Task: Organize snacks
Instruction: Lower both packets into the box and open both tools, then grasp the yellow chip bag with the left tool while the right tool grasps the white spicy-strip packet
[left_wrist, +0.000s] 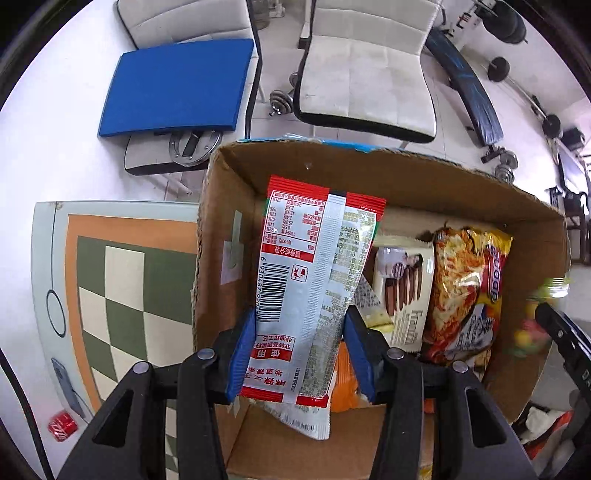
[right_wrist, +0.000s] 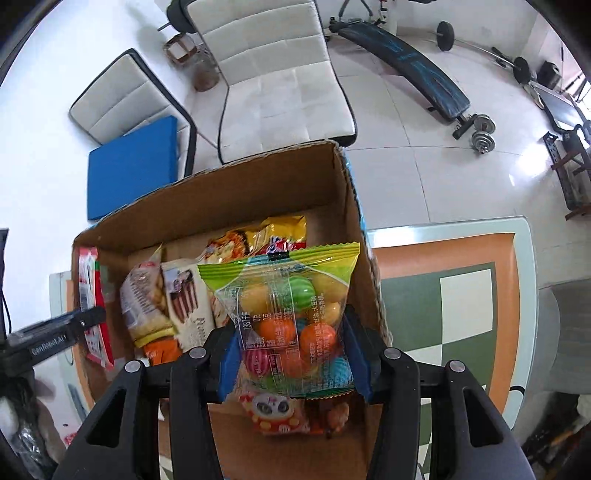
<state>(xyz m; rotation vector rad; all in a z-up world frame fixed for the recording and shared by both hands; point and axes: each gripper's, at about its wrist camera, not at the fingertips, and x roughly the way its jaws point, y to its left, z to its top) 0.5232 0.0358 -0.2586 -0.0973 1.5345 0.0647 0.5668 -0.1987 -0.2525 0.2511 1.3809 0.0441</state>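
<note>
Red-and-silver snack packet (left_wrist: 310, 280) clamped between left gripper (left_wrist: 301, 354) pads, held over left end of cardboard box (left_wrist: 369, 173), barcode side up. Candy-ball bag (right_wrist: 286, 317) with green top seal pinched in right gripper (right_wrist: 291, 360), over box's right end. Inside box: wafer pack (left_wrist: 404, 284), noodle packet (left_wrist: 465, 288), orange pack (left_wrist: 345, 384) near the front. Box sits on checkered table (left_wrist: 122, 280). Red can (left_wrist: 62, 425) at near left table edge. White chairs (left_wrist: 365, 74) and blue cushion (left_wrist: 177, 85) beyond.

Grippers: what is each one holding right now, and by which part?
Left gripper clamps the red-and-silver sachet across its lower half. Right gripper clamps the gumball bag across its lower part, above the cardboard box.
</note>
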